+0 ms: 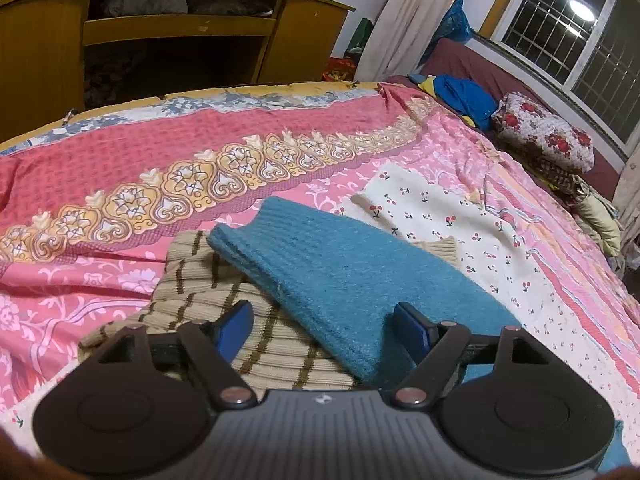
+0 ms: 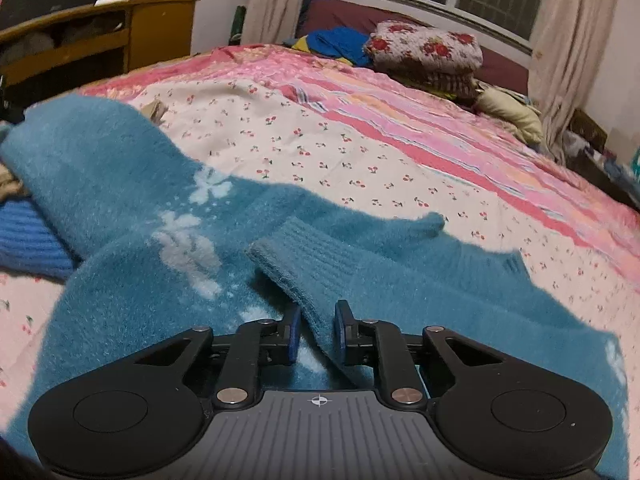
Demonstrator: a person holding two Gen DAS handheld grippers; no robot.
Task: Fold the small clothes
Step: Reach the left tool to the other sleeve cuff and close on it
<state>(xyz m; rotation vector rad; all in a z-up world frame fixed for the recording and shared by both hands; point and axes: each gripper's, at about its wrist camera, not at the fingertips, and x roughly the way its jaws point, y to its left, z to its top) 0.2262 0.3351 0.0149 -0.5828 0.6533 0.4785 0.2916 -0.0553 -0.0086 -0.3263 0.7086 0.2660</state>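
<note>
clearly the right gripper [image 2: 316, 330] is pinching the ribbed cuff [image 2: 296, 268] of the teal sweater [image 2: 132, 312], its pads drawn close with the knit edge caught between them. the cuff runs up from the fingertips toward eleven o'clock, so the sleeve [image 2: 400, 280] is doubled over the sweater's body, which looks like the start of a fold inward. the rest of the sweater spreads flat on the bed cover [image 2: 360, 152], filling the right wrist view from nine o'clock round to four, with pale flower marks at about ten o'clock from the fingertips.

the left gripper [image 1: 324, 326] stands spread wide and grips nothing. in its view a teal ribbed piece [image 1: 340, 272], probably another part of the same sweater, lies between and just beyond the blue pads [image 1: 236, 324], stretching toward eleven o'clock. it overlaps a beige striped knit [image 1: 200, 284] at nine o'clock. my guess is that this hand waits above the cloth so it can pin or take the other edge once the sleeve is laid down.

a folded floral quilt [image 2: 428, 50] sits well apart at one o'clock, out of the way.
</note>
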